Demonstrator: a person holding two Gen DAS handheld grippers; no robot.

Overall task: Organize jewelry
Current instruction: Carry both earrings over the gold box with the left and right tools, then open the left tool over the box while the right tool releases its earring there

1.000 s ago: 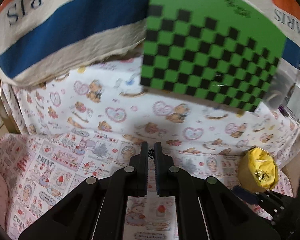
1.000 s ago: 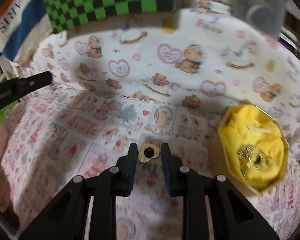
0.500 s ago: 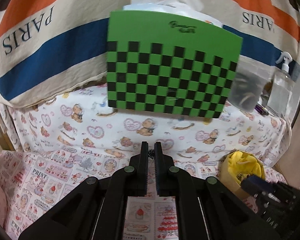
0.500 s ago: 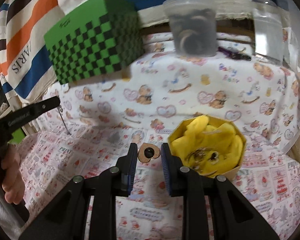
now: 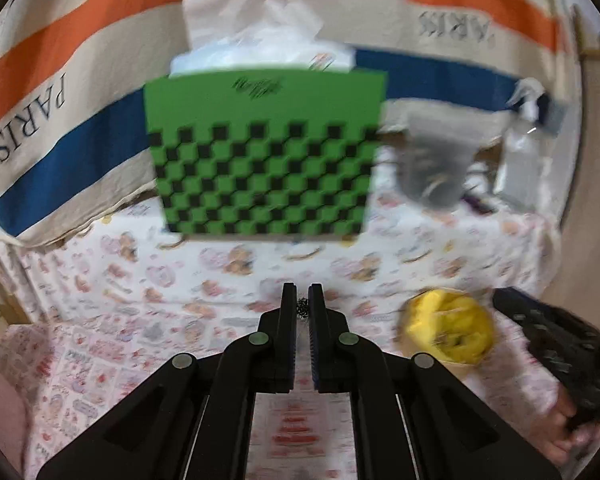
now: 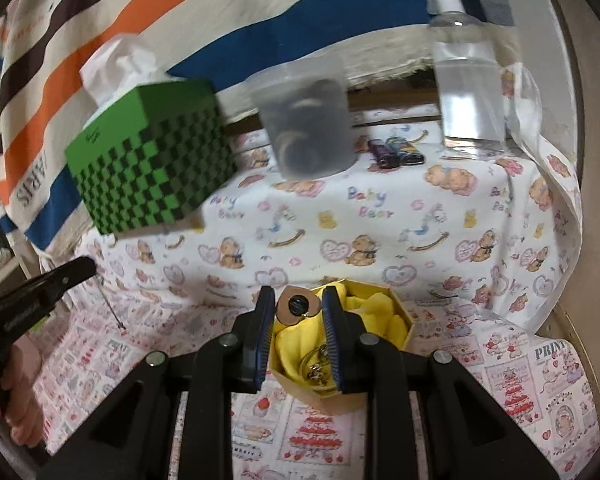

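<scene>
The right hand-held gripper point(image 6: 296, 308) is clamped on a small wooden jewelry card point(image 6: 297, 307), held just above a yellow-lined hexagonal box point(image 6: 384, 320) containing metal jewelry. The left hand-held gripper point(image 5: 302, 307) is pressed together on a thin dark chain point(image 5: 302, 309). Behind stand a green checkered tissue box point(image 6: 148, 160) and a clear pump bottle point(image 6: 468, 80).
</scene>
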